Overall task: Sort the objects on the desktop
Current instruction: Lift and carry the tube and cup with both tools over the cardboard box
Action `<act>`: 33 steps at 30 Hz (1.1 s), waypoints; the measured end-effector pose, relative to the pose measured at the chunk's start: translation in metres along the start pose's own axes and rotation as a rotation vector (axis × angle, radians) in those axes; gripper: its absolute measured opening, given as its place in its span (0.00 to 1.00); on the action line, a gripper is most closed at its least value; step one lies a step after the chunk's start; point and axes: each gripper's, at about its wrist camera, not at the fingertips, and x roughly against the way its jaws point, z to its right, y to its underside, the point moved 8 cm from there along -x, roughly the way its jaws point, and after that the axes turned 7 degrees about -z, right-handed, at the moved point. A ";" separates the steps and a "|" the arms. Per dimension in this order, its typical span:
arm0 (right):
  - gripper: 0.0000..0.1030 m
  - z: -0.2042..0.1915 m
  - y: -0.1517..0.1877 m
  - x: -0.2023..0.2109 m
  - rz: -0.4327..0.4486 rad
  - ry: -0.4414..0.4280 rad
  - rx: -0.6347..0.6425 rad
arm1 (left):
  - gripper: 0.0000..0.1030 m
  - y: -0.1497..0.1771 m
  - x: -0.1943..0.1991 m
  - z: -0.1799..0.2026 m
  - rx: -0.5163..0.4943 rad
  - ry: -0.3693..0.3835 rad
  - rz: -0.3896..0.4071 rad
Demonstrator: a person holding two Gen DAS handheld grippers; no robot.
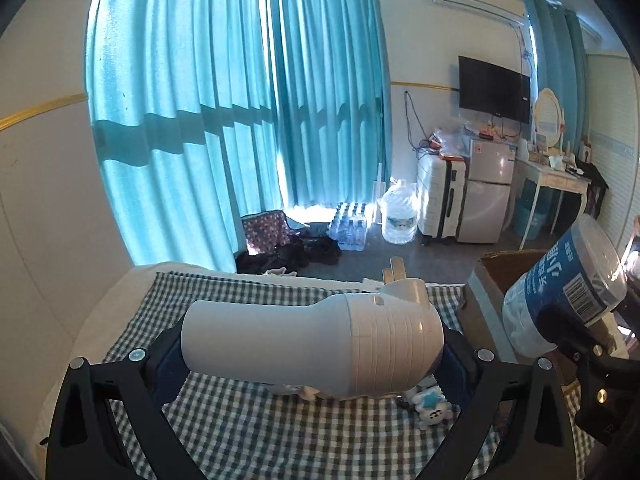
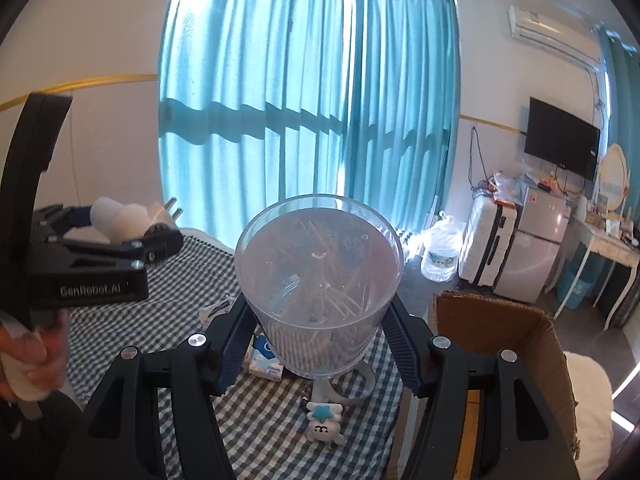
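Left wrist: left gripper (image 1: 314,354) fingers pinch a smooth white plug adapter (image 1: 316,344), lying crosswise, above the checked cloth (image 1: 248,420). Cardboard box (image 1: 486,280) far right.

Right wrist: right gripper (image 2: 320,344) fingers clamp a clear ribbed plastic jar (image 2: 320,280), base facing camera, held above cloth; box's open top just right.
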 end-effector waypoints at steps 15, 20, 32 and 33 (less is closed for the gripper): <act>0.60 0.097 0.005 0.025 0.005 0.069 -0.159 | 0.97 -0.024 -0.001 0.094 -0.050 0.102 0.013; 0.60 0.133 0.011 0.037 0.008 0.104 -0.208 | 0.97 -0.030 -0.001 0.124 -0.069 0.131 0.022; 0.60 0.194 0.028 0.050 -0.001 0.179 -0.291 | 0.97 -0.036 -0.013 0.190 -0.133 0.196 0.026; 0.60 0.199 0.031 0.051 -0.001 0.180 -0.301 | 0.97 -0.035 -0.016 0.195 -0.138 0.199 0.025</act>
